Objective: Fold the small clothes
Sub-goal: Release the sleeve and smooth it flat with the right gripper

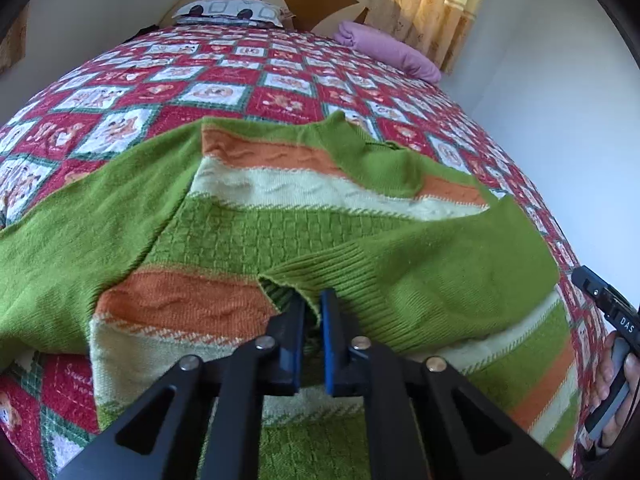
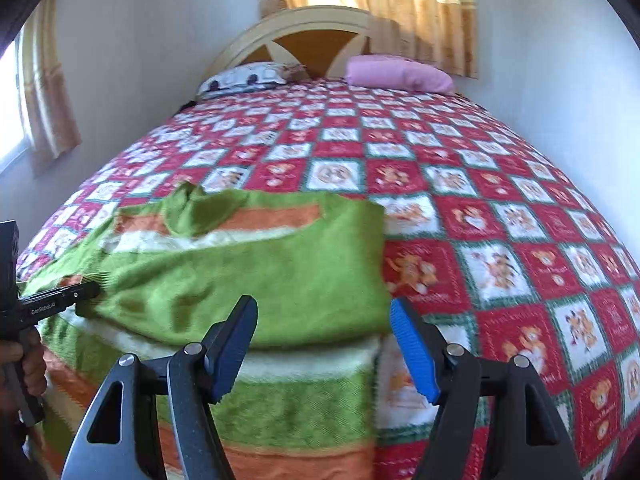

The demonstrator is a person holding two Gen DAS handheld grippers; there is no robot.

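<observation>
Green sweater (image 1: 280,236) (orange, cream stripes) lies flat, sleeve folded across.

Quilt (image 2: 480,184), pillows (image 2: 400,74), curtain (image 2: 400,4)

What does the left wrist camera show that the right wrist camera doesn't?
Left wrist only: the left gripper up close, jaws shut on the ribbed cuff of the green, orange and cream striped knit sweater. Right wrist only: the right gripper with jaws open and empty, and a side window. Both: the sweater, red patchwork quilt, purple pillow.
</observation>
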